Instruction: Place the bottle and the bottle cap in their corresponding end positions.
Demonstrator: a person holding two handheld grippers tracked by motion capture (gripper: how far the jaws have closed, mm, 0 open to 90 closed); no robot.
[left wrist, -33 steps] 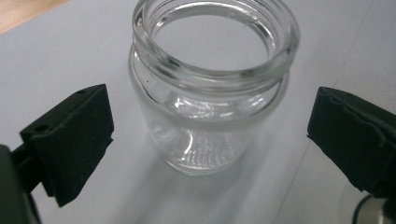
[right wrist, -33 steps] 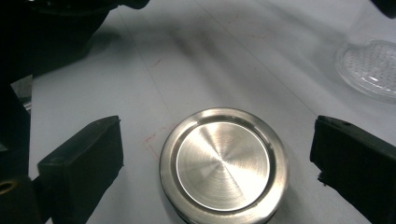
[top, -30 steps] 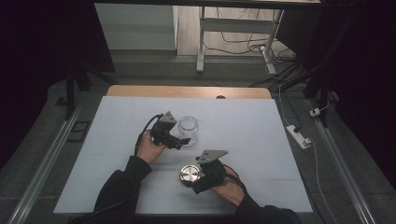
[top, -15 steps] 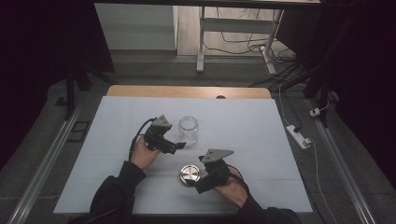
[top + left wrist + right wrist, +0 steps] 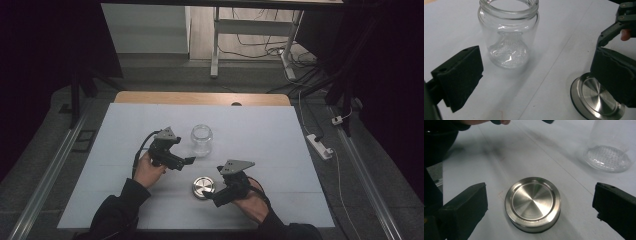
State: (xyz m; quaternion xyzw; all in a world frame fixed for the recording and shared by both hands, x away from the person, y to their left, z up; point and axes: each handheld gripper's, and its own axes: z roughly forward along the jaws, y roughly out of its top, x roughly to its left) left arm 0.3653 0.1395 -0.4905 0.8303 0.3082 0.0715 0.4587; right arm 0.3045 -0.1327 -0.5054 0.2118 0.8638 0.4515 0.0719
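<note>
An empty clear glass jar [image 5: 201, 140] [image 5: 507, 37] stands upright and lidless on the white table. Its round metal lid [image 5: 202, 187] [image 5: 532, 203] lies flat, nearer the front edge. My left gripper [image 5: 186, 161] [image 5: 536, 75] is open and hovers left of the jar, a short gap away, pointing toward it with nothing between its jaws. My right gripper [image 5: 212, 196] [image 5: 540, 210] is open, its jaws have just been opening, and the lid lies between them untouched. The jar's base [image 5: 607, 157] stands beyond the lid, and the lid [image 5: 596, 97] lies partly behind my left gripper's right jaw.
The white table [image 5: 280, 150] has a wooden strip [image 5: 200, 98] along its far edge. A power strip [image 5: 318, 146] lies on the floor to the right. Metal rails run along both sides, and a desk frame with cables stands beyond.
My left gripper has drawn back from the jar, toward the left and the near side. The right hand, the lid and the jar have stayed in place.
</note>
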